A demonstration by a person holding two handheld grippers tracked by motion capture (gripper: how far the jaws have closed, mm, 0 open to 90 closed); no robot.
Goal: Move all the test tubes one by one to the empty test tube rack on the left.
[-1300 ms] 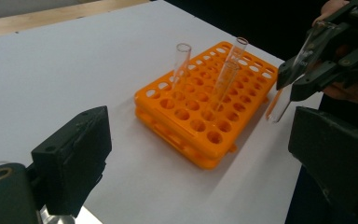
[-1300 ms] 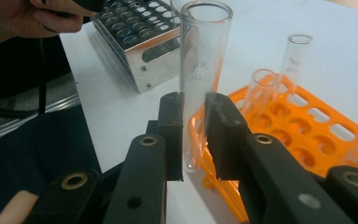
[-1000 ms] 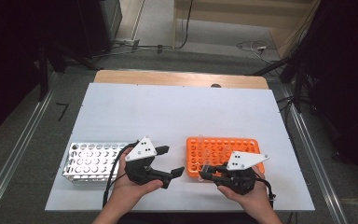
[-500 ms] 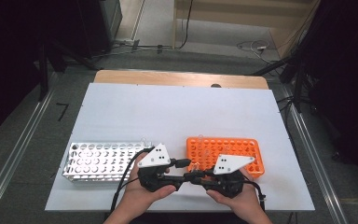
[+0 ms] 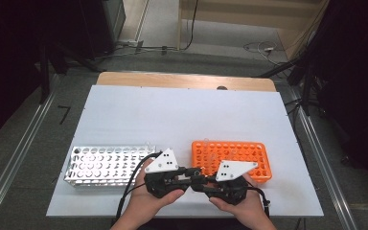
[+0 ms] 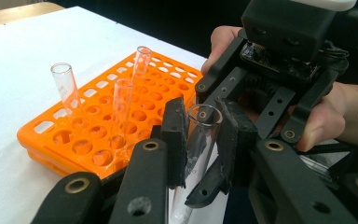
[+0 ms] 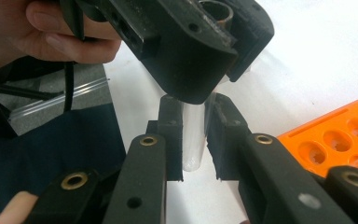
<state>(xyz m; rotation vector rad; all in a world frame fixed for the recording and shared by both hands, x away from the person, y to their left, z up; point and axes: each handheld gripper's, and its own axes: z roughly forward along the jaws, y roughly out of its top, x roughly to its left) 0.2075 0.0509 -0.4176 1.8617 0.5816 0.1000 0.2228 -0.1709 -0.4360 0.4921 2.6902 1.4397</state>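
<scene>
Pinching the clear glass test tube (image 6: pixel 196 140) just below its open mouth with the left gripper (image 6: pixel 200 122), jaws just now closing onto it; clenching its rounded bottom with the right gripper (image 7: pixel 193 119). Holding it at the white table's (image 5: pixel 182 115) 6 o'clock edge, orange plastic tube rack (image 5: pixel 249 153) at 1 o'clock, silver metal rack (image 5: pixel 105 165) at 9 o'clock. Risking snapped glass by twisting or pulling while both grips are biting; risking a drop by releasing too early.
</scene>
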